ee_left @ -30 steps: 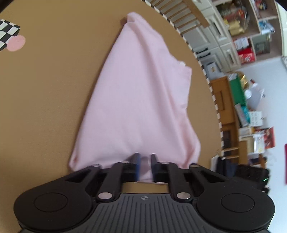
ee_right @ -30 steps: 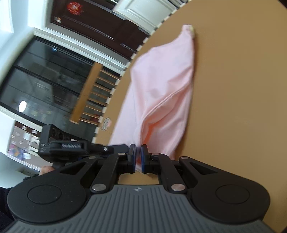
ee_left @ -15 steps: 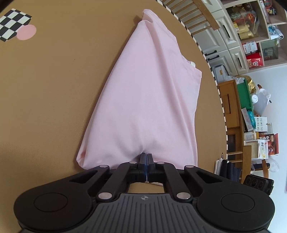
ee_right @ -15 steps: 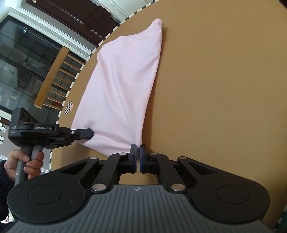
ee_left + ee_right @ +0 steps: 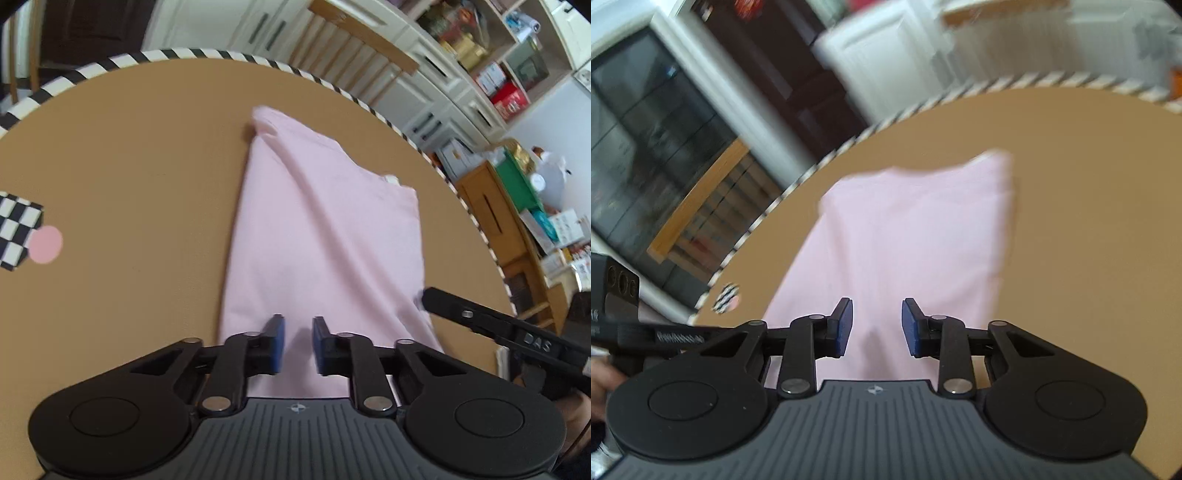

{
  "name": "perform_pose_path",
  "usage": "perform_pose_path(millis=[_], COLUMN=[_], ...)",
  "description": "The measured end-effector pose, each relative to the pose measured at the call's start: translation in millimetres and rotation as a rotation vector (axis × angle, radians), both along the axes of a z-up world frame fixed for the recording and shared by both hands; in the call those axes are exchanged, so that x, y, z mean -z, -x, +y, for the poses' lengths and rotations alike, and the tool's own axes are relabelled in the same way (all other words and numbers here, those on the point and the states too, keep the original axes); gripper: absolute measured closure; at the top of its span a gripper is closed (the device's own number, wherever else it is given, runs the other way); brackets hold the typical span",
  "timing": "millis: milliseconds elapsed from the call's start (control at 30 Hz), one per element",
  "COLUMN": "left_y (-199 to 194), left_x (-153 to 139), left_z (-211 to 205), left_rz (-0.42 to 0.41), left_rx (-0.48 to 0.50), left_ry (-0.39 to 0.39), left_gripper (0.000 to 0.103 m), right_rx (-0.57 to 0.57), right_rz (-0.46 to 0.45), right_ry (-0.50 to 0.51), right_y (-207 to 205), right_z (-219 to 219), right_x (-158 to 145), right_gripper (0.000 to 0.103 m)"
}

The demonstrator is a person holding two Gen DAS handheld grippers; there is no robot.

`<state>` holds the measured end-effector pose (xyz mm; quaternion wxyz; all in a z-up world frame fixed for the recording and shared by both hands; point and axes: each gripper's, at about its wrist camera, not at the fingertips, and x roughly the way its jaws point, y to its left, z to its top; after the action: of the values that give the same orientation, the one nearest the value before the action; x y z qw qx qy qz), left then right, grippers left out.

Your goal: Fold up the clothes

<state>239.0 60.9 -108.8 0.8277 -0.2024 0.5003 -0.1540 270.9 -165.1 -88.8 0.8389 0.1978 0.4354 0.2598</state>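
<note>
A pale pink garment (image 5: 325, 240) lies folded flat on the round brown table (image 5: 129, 184). It also shows in the right wrist view (image 5: 908, 236). My left gripper (image 5: 298, 341) is open and empty just above the garment's near edge. My right gripper (image 5: 877, 326) is open and empty over the near part of the garment. The right gripper's black body (image 5: 498, 328) shows at the right of the left wrist view, beside the garment's near right corner.
The table has a black-and-white striped rim (image 5: 184, 55). A checkered marker with a pink dot (image 5: 26, 236) lies on the table at the left. A wooden chair (image 5: 354, 48) stands behind the table. Shelves and cupboards (image 5: 498, 74) stand at the far right.
Both grippers were shut on the garment's edge half a second ago. Both have opened and let go, and the garment now lies flat. Both views have tilted up.
</note>
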Motion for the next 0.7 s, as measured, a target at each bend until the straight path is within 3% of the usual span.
perform_pose_path(millis=[67, 100, 167, 333, 433, 533, 633, 700], left_y=[3, 5, 8, 18, 24, 29, 33, 35], left_x=[2, 4, 7, 11, 9, 6, 5, 4], left_z=[9, 15, 22, 33, 37, 32, 30, 30], left_rz=[0.023, 0.033, 0.051, 0.061, 0.072, 0.035, 0.037, 0.05], left_rx=[-0.032, -0.044, -0.063, -0.07, -0.083, -0.046, -0.047, -0.049], left_ry=[0.03, 0.034, 0.059, 0.1, 0.114, 0.092, 0.085, 0.083], left_gripper=[0.091, 0.098, 0.1, 0.1, 0.1, 0.093, 0.093, 0.094], right_rx=[-0.078, -0.106, -0.084, 0.084, 0.075, -0.093, -0.246, -0.247], right_rz=[0.015, -0.018, -0.042, -0.068, -0.078, -0.15, -0.112, -0.093], right_ry=[0.023, 0.064, 0.099, 0.202, 0.201, 0.075, 0.115, 0.177], right_y=[-27, -38, -67, -131, -142, -124, -117, -120], right_z=[19, 25, 21, -6, -6, 23, 76, 101], right_x=[8, 10, 10, 9, -3, -22, -13, 0], right_gripper=[0.075, 0.086, 0.102, 0.1, 0.093, 0.092, 0.092, 0.095])
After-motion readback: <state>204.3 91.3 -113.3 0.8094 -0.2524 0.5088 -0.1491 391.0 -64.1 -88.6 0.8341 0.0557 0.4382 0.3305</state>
